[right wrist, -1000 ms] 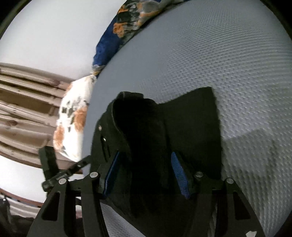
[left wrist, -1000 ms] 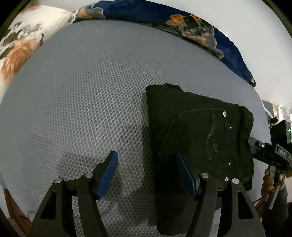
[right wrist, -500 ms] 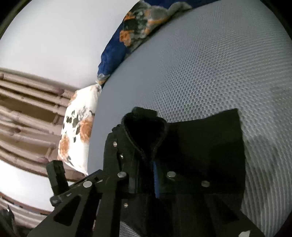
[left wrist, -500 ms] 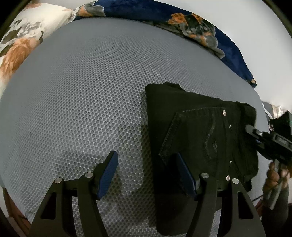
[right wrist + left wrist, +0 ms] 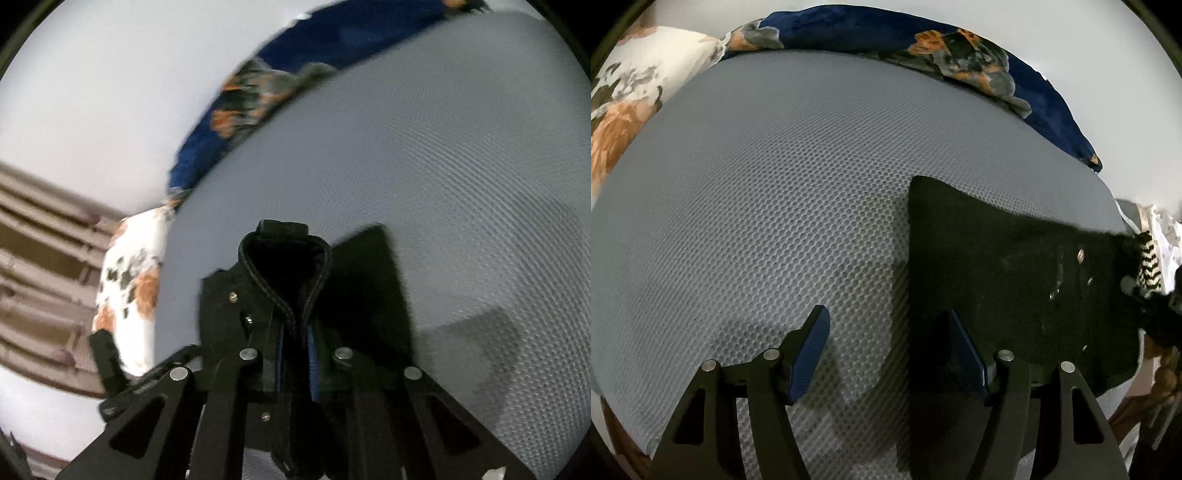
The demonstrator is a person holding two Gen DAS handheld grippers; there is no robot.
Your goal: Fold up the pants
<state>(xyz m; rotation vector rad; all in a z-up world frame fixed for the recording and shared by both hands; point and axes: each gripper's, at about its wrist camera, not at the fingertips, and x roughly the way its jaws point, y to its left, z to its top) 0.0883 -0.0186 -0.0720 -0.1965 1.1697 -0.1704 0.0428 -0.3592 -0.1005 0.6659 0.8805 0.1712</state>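
Item: black pants (image 5: 1015,280), lying part-folded on grey bed (image 5: 775,203). Right claw (image 5: 295,343), newly clamped on the waistband, is lifting it for folding; left claw (image 5: 890,354) is hovering agape, empty.

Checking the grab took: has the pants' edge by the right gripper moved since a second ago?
Yes. The pants edge, pinched in the right gripper, has lifted off the grey mattress.

Dim, even indoor light leaves the black pants (image 5: 1015,266) nearly detailless and soft shadows on the grey mesh mattress (image 5: 768,206) (right wrist view motion-blurred), with fisheye bending and dark corners.
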